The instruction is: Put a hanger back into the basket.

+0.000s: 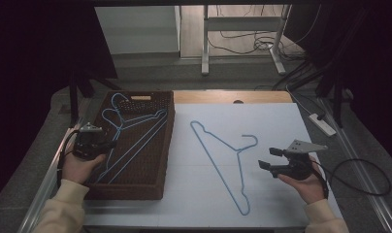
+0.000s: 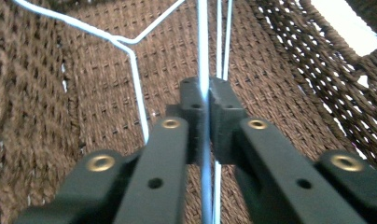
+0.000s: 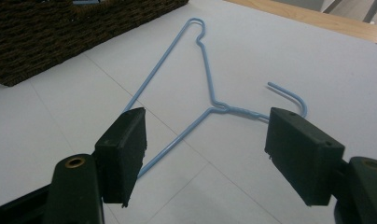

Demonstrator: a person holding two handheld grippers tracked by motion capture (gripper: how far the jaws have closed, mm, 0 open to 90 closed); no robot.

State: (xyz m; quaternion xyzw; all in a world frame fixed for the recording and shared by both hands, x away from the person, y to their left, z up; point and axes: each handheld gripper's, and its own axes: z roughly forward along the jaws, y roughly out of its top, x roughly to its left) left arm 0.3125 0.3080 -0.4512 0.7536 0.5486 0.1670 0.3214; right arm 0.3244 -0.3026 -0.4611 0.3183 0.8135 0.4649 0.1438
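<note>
From the high view, the left gripper (image 1: 108,144) sits at the left rim of a dark woven basket (image 1: 155,160), its fingers reaching into the basket over the blue wire hangers in the basket (image 1: 136,127). The right gripper (image 1: 268,158) hovers over the white counter (image 1: 204,194), and a lone blue hanger (image 1: 223,150) lies flat on the counter just ahead of its fingers, hook nearest them.

In the left gripper view, the fingers (image 2: 192,112) are clenched on one wire of a basket hanger (image 2: 203,56), which runs straight up from between them. A second pair of wires passes just to the right of the fingers, and another bent wire (image 2: 130,60) forks off to their left, all lying against the basket's woven floor (image 2: 46,102).

In the right gripper view, the fingers (image 3: 123,149) stand spread wide and released, grasping nothing. The lone hanger (image 3: 210,100) lies on the counter (image 3: 60,116) beyond and between them, its hook (image 3: 291,95) just above the right-hand finger, one long side passing behind the left-hand finger. The basket's wall (image 3: 60,32) rises farther off, past the left-hand finger.
</note>
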